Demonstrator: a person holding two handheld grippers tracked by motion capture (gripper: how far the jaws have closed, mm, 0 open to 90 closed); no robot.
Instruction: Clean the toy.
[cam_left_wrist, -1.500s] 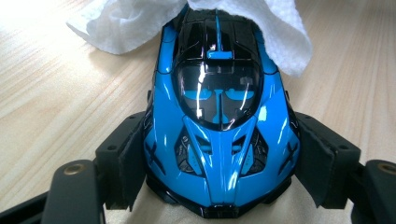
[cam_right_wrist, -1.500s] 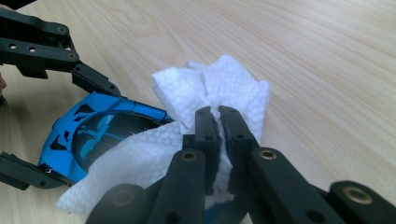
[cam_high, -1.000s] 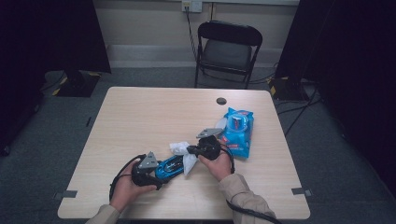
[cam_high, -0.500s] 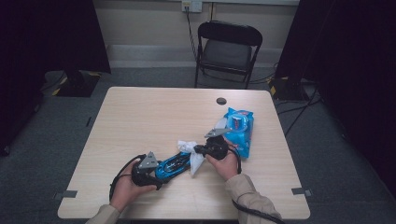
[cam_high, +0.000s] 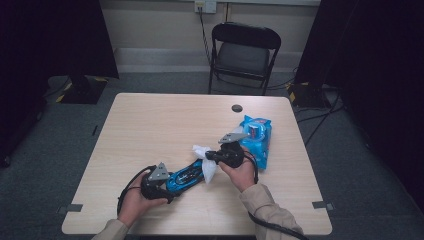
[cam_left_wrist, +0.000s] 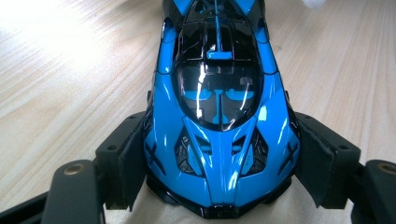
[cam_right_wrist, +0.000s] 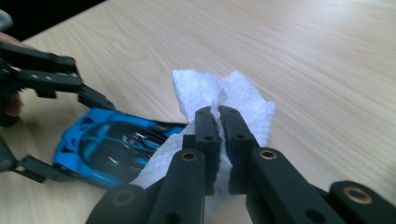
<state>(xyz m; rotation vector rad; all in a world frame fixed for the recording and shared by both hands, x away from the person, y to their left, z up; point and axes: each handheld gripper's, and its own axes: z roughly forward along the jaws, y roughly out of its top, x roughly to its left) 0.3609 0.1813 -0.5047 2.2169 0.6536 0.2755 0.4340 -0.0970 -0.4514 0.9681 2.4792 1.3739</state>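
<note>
Two grippers engaged: left gripper (cam_left_wrist: 219, 186) clamped on blue toy car (cam_left_wrist: 217, 107); right gripper (cam_right_wrist: 218, 140) pinching white paper towel (cam_right_wrist: 233, 93) against car

Blue wipes packet (cam_high: 256, 140) lies near tabletop (cam_high: 160, 125) right edge; small dark disc (cam_high: 237, 108) beyond it. Black folding chair (cam_high: 243, 55) behind the far edge.

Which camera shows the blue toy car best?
The left gripper view: the blue toy car sits close up, with its windscreen and nose sharp between the jaws. The right gripper view shows it partly behind the white wipe. The high view shows it small.
</note>
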